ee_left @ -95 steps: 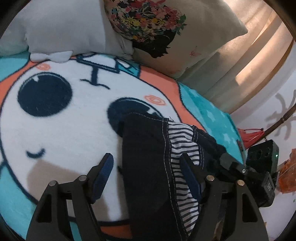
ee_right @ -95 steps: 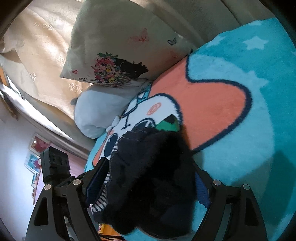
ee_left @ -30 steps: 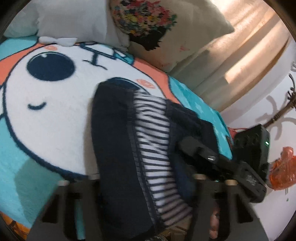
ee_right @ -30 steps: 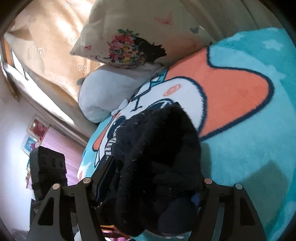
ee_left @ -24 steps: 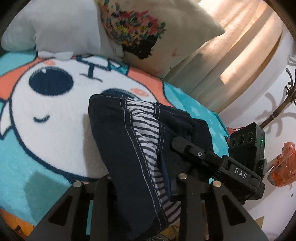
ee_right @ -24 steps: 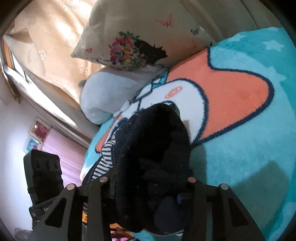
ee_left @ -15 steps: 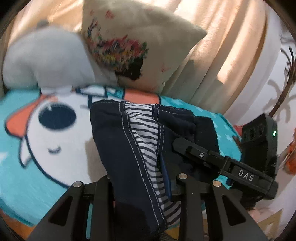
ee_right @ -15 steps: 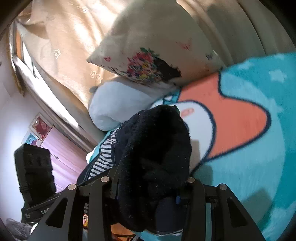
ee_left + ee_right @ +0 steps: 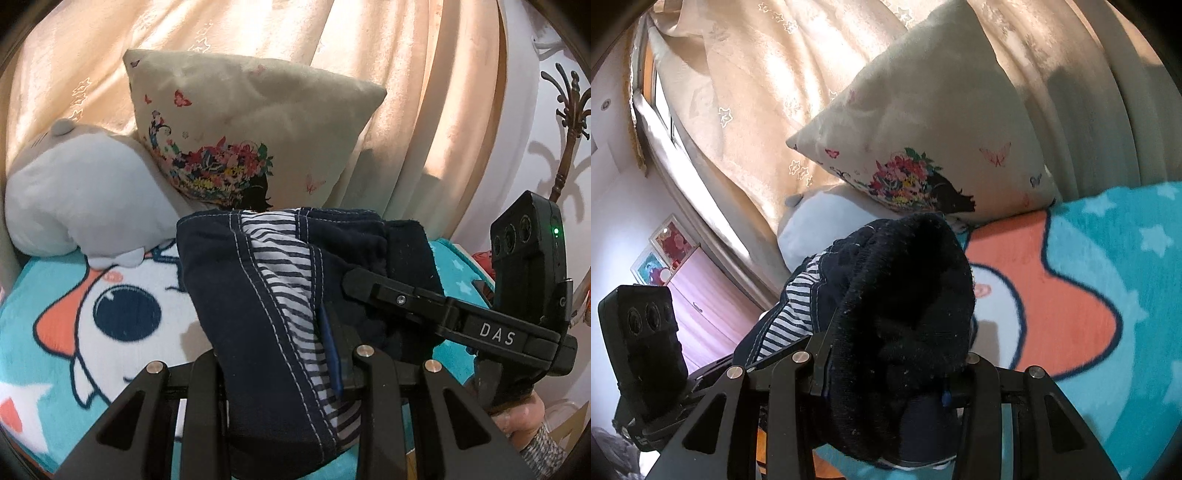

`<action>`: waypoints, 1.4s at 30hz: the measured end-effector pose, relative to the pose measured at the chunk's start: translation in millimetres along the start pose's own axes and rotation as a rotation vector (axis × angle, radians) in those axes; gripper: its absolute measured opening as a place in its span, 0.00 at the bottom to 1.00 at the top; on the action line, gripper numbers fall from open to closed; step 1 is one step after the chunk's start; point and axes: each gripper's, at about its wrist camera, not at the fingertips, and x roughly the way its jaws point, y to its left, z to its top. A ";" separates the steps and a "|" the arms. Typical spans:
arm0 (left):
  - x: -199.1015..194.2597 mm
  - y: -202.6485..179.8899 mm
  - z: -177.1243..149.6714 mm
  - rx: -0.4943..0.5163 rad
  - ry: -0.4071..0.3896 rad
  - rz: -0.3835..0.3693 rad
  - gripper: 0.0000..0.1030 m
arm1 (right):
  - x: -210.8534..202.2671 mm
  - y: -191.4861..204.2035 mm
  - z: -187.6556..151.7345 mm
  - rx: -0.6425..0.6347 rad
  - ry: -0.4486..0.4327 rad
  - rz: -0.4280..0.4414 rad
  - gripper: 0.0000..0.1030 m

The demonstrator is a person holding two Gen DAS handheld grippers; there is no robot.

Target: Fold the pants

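Observation:
The pants (image 9: 251, 295) are dark navy with a striped side panel and lie bunched into a thick folded bundle. My left gripper (image 9: 280, 354) is shut on one side of the bundle and holds it above the blanket. My right gripper (image 9: 890, 369) is shut on the other side, where the fuzzy dark fabric (image 9: 908, 295) bulges over the fingers. The right gripper's body (image 9: 480, 325) shows at the right of the left wrist view, close beside the bundle. The fingertips of both are hidden in the cloth.
A teal, orange and white cartoon blanket (image 9: 110, 317) covers the bed (image 9: 1108, 295) below. A floral cream pillow (image 9: 240, 133) and a white plush cushion (image 9: 74, 199) lean against beige curtains (image 9: 406, 74) behind. A coat stand (image 9: 569, 122) is at far right.
Both grippers closed on the pants, then lifted the bundle off the blanket. The views tilted up toward the pillows and curtains.

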 end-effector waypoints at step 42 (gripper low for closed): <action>135.9 69.7 6.3 -0.180 0.224 -0.044 0.29 | 113.9 -79.3 22.1 0.088 0.174 -0.150 0.43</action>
